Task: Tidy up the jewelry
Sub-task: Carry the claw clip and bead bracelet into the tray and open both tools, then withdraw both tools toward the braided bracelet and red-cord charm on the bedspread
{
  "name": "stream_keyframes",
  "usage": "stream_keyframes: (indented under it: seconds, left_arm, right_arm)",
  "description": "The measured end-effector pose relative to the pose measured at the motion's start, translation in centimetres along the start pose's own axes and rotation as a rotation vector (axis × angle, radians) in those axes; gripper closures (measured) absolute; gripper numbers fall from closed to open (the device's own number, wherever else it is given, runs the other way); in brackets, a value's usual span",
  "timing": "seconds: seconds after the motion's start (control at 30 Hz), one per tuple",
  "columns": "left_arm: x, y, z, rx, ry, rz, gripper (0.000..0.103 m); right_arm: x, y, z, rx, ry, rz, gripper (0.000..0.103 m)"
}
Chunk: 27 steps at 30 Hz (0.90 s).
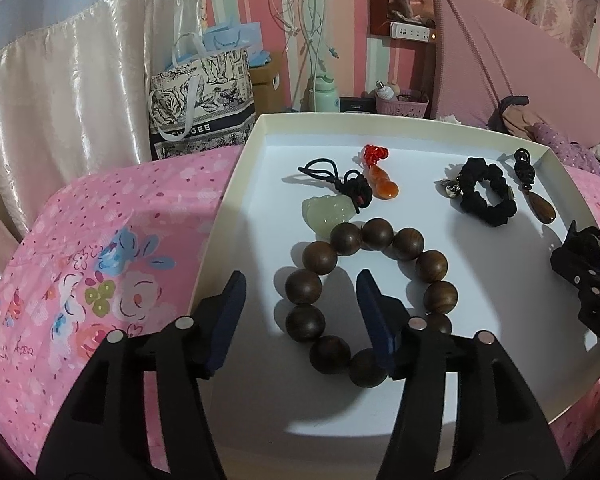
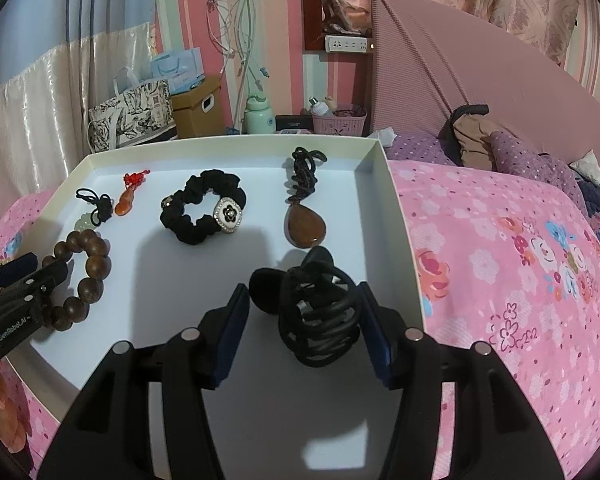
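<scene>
the left gripper (image 1: 300, 292) stands with its jaws apart and nothing pressed between them; one finger reaches inside the loop of the wooden bead bracelet (image 1: 364, 300), which lies flat in the white tray (image 1: 236, 200). lifting from here could snag a bead and drag the bracelet into the jade charm (image 1: 328, 212) that touches it. the right gripper (image 2: 304, 308) holds the black hair claw (image 2: 320, 320) between its pads, resting at the tray floor; whether the pads press firmly i cannot tell, so a weak pinch could let the claw tip or slide toward the teardrop pendant (image 2: 304, 224) nearby. the scrunchie (image 2: 204, 208) lies apart.
</scene>
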<state>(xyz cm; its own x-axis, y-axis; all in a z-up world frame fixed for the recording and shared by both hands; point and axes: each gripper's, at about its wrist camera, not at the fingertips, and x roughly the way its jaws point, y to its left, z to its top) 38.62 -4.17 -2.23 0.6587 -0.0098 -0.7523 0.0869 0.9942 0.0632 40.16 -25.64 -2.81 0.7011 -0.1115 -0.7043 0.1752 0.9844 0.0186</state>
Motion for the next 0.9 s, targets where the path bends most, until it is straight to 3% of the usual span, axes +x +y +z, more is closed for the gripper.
stream_keyframes:
  seconds: [0.37,0.63,0.77,0.9]
  left_arm:
    - [-0.5,-0.2,-0.1,0.005,-0.023,-0.007,0.033]
    - [-0.6,-0.3,-0.1,0.006,-0.024,-0.008,0.031]
    - [-1.2,-0.5,-0.1,0.015,-0.041,0.009,0.025]
    - [-2.6,0.3,0.2,-0.039,-0.038,-0.009,0.02]
  right_arm:
    - [-0.8,0.7,0.1,-0.021,-0.044,0.006,0.037]
    - [-1.3,0.8,0.3,-0.034,-0.065,0.006,0.034]
    - [-1.7,1.1,0.4,-0.03,-0.064,0.007,0.032]
    - [-3.3,1.8,0.5,-0.029,-0.073,0.014,0.025]
